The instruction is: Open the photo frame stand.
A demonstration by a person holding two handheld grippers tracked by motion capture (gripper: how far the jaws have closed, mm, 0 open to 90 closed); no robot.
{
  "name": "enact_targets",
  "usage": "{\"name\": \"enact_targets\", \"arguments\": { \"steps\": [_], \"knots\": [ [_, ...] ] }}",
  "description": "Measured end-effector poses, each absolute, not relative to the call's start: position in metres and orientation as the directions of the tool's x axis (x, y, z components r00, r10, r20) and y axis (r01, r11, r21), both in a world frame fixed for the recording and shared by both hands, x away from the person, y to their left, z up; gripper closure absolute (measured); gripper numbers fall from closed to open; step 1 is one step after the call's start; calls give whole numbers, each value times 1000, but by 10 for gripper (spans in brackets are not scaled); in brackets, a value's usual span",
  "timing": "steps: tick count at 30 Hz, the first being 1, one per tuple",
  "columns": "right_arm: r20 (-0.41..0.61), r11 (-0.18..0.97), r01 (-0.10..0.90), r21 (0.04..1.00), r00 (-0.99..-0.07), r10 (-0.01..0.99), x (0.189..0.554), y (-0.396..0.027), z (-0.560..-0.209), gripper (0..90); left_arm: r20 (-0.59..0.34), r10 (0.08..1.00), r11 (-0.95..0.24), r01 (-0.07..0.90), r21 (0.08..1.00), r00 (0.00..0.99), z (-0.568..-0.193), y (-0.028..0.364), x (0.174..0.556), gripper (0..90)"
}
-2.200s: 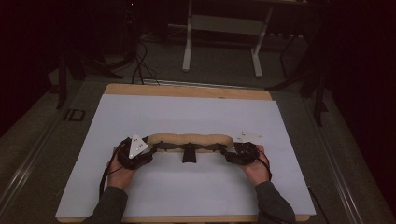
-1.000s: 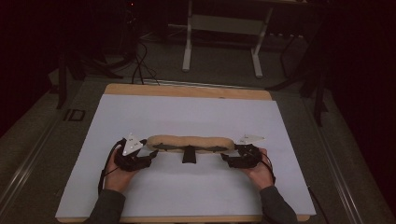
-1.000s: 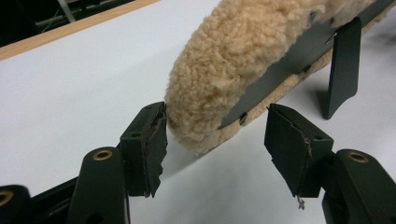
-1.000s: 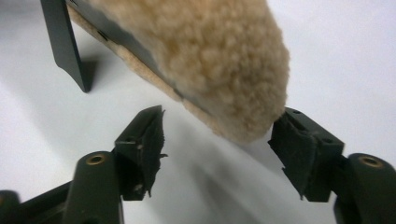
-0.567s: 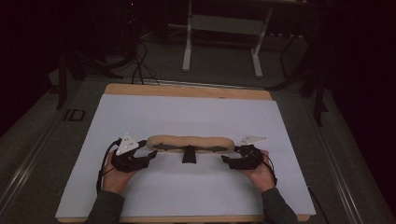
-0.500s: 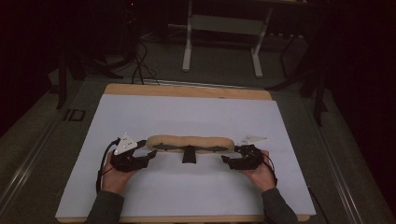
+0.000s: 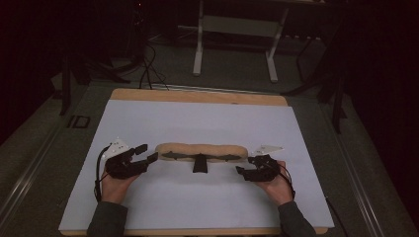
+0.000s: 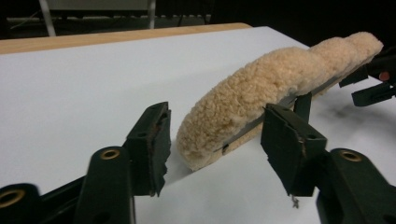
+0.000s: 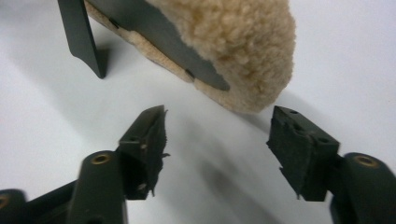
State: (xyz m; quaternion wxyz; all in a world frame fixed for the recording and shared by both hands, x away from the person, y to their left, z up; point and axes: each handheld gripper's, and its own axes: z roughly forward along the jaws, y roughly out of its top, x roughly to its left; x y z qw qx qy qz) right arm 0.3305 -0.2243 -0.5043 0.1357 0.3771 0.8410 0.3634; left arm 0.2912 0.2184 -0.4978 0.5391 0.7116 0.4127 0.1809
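Note:
A long tan fleecy pad (image 7: 200, 149) lies across the white sheet (image 7: 197, 118), with a dark strip (image 9: 154, 28) along its underside and a black tab (image 7: 199, 164) sticking out toward me. My left gripper (image 7: 147, 152) is open at the pad's left end. In the left gripper view that gripper (image 8: 219, 149) has the pad (image 8: 280, 79) just ahead of its spread jaws. My right gripper (image 7: 244, 165) is open at the right end. In the right gripper view it (image 9: 222, 144) stands a little short of the pad (image 9: 233, 37) and the tab (image 9: 81, 35).
The sheet covers a wooden table (image 7: 197, 96), whose front edge runs close under the person's sleeves. On the dark floor beyond stand a white-legged frame (image 7: 234, 44) and cables (image 7: 146, 69). The right gripper (image 8: 373, 84) shows at the far right of the left gripper view.
Both grippers stood tight against the pad's ends 2.2 s ago. They have since drawn outward from them, the left one farthest, with jaws now apart. The pad shifted slightly toward me.

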Motion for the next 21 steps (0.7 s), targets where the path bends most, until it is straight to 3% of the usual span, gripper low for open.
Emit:
{"name": "enact_targets", "arguments": {
  "steps": [12, 21],
  "knots": [
    [64, 445, 549, 708, -676, 734, 324, -227, -501, 499, -219, 792, -23, 386, 922, 570, -490, 225, 294, 534],
    [92, 453, 557, 697, -695, 714, 324, -223, -502, 569, -197, 850, -14, 395, 919, 488, -492, 227, 298, 816]
  ]
}}
